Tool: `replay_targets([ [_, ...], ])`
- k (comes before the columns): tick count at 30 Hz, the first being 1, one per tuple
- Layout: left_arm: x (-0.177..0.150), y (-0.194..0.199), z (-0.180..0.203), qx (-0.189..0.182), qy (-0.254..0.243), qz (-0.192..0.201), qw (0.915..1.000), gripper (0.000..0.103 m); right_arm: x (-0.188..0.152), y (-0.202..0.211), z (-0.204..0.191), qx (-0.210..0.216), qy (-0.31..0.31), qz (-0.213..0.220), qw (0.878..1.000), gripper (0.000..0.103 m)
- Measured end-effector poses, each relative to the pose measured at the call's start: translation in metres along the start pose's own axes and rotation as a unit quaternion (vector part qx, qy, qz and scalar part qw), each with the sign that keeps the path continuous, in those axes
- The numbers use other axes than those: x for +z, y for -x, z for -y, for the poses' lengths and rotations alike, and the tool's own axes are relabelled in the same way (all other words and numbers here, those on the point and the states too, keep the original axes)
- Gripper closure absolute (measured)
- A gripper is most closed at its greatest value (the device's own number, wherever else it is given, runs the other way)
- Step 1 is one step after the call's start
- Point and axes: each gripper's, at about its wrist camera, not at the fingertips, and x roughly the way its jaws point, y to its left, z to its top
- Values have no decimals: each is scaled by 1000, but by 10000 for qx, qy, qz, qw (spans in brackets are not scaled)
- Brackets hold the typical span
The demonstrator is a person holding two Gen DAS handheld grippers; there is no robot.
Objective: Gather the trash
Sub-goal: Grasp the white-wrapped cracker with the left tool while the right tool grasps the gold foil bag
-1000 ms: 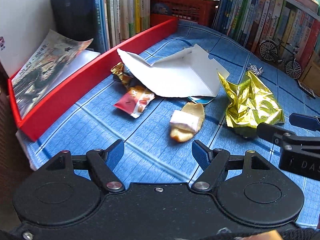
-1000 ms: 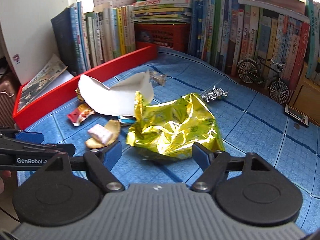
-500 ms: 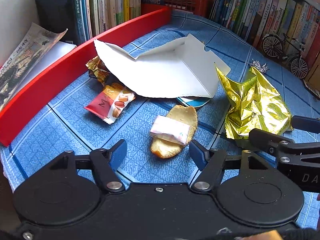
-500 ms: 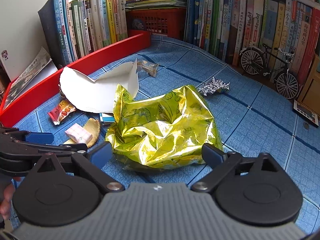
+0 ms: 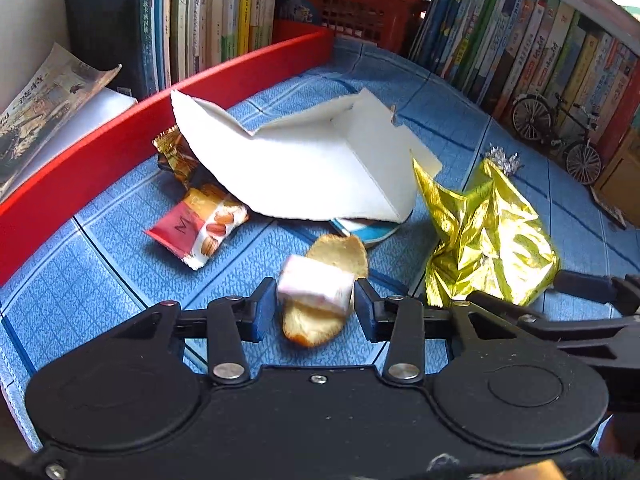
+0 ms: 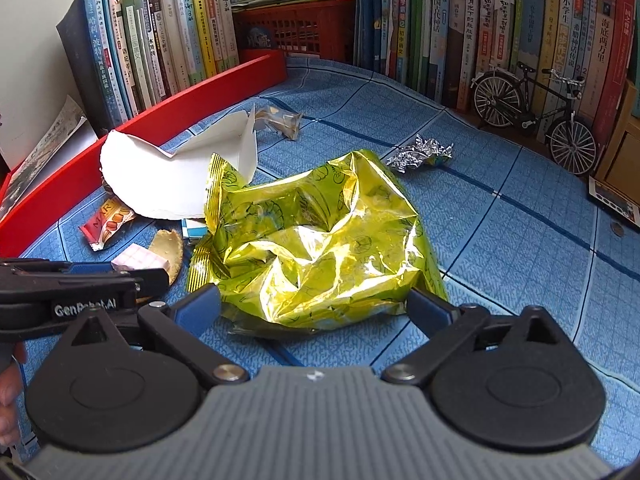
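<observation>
Your bench (image 6: 520, 240) wears a blue cloth printed in a tile grid, walled on the left by one smooth red board (image 5: 100, 160) and at the far side by rows of upright books (image 6: 460, 32). Largest of the trash is one white folded cardboard sheet (image 5: 304, 164), stiff and creased, at the far left. Next, one crinkled gold foil bag (image 6: 320, 240) lies near the middle; your right gripper (image 6: 314, 304) is spread wide on either side of its near edge, not pinching it. One red almond-print wrapper (image 5: 196, 228) lies left. Your left gripper (image 5: 315, 308) brackets one small pink-white block (image 5: 316, 288) resting on one curved crisp (image 5: 320, 316); whether the pads press it, you cannot tell. One silver foil scrap (image 6: 420, 154) sits far right.
</observation>
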Motion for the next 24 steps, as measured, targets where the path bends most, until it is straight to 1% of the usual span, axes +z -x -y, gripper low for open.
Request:
replay_targets([
  [3, 4, 6, -1, -37, 61, 127, 9999, 64, 0, -2, 1, -1, -20, 8, 10000, 0],
  [7, 6, -3, 3, 82, -132, -12, 9999, 64, 1, -7, 1, 14, -89, -23, 10000, 0],
  [10, 6, -5, 2, 57, -55, 3, 10000, 65, 4, -10, 0, 21, -131, 4, 9999, 0],
  [12, 7, -3, 1, -4, -57, 38, 10000, 67, 6, -12, 2, 67, -230, 11, 9997, 0],
  [18, 8, 12, 8, -43, -206, 269, 9994, 67, 10, -11, 12, 181, -777, 51, 9968, 0],
  [24, 11, 22, 9, -8, -234, 405, 9989, 67, 10, -15, 24, 246, -1501, 33, 9884, 0],
])
